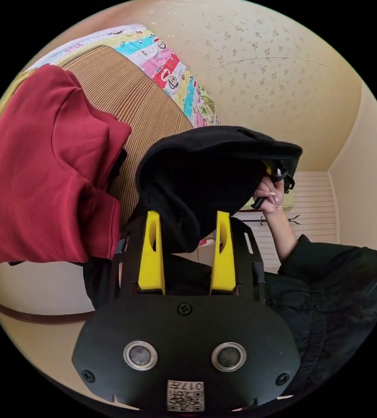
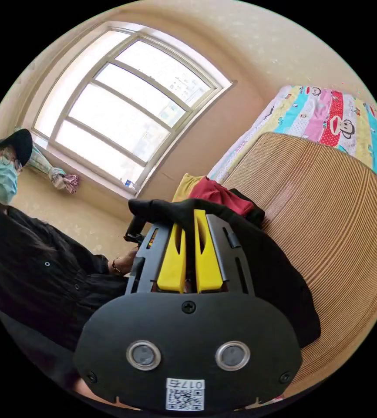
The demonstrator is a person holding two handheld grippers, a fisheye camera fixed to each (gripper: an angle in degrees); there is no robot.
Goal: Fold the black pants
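Two grippers: left gripper [image 1: 187, 226] spread wide around black pants [image 1: 197, 183]; right gripper [image 2: 189, 226] clamped on pants at twelve o'clock.

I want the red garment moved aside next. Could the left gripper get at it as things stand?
Probably not yet. The left gripper is open, but the black pants hang between its fingers, so it would drag them along. The red garment itself lies uncovered on the striped mat.

The left gripper view is looking up close past its own jaws at the black pants [image 1: 197, 183], ceiling above. The right gripper view is facing the window [image 2: 123, 109], upper left. Both are sharing the striped mat [image 1: 132, 100].
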